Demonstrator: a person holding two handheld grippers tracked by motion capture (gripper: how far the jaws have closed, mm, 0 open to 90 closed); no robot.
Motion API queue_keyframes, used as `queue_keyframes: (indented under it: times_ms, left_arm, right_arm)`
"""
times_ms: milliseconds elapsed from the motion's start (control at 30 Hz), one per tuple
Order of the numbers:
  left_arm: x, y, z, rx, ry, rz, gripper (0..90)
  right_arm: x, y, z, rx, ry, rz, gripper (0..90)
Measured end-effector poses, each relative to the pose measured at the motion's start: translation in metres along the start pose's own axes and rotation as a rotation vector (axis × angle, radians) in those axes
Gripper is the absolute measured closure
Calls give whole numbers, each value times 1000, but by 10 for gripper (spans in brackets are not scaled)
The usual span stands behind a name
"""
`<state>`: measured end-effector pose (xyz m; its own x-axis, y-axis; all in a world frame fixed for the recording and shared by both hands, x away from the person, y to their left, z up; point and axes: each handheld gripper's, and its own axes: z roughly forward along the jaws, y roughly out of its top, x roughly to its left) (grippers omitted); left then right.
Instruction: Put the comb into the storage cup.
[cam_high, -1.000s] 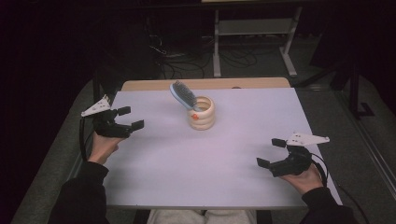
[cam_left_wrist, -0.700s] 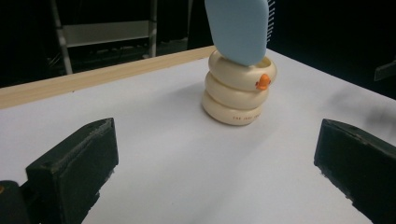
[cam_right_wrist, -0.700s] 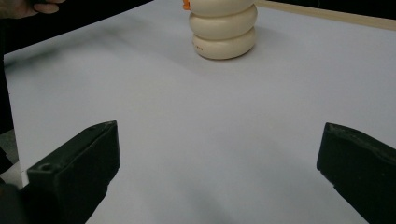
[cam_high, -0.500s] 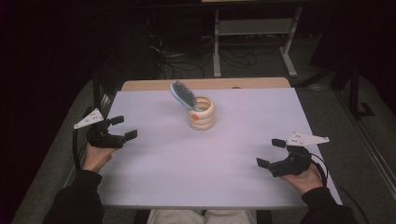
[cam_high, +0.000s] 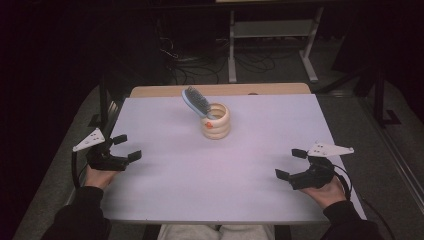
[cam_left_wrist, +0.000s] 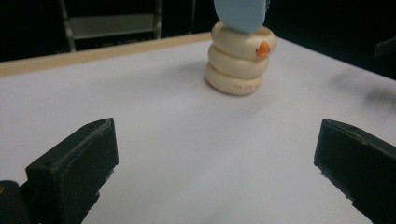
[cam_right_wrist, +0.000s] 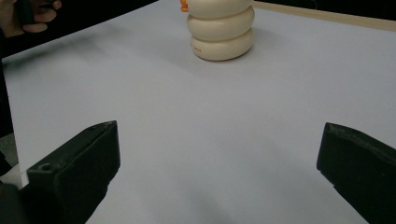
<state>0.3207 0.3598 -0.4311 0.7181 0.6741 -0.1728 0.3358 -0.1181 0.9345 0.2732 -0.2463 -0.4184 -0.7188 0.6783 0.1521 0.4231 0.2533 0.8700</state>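
Hairbrush (cam_high: 196, 101) stands in ringed holder (cam_high: 217, 121), both tools spread wide

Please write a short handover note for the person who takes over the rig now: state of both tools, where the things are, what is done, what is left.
Left tool: open, holds nothing, near the left edge of the table.
Right tool: open, holds nothing, near the right front corner.
Cream ringed holder: upright at the far middle of the table, apart from both tools.
Blue hairbrush: stands in the holder, head up, leaning left.
Done: brush is in the holder.
Left: probably nothing; if the brush must come out, neither tool has reached for it yet.
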Motion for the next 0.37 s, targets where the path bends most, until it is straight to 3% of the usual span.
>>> queue_keyframes:
  times_ms: [200, 367]
  left_arm:
    - [-3, -5, -2, 20, 0, -6, 0]
    - [-3, -5, -4, 4, 6, -16, 0]
  right_arm:
    - [0, -1, -3, -17, -3, 13, 0]
    - [-3, -3, -8, -36, -10, 28, 0]
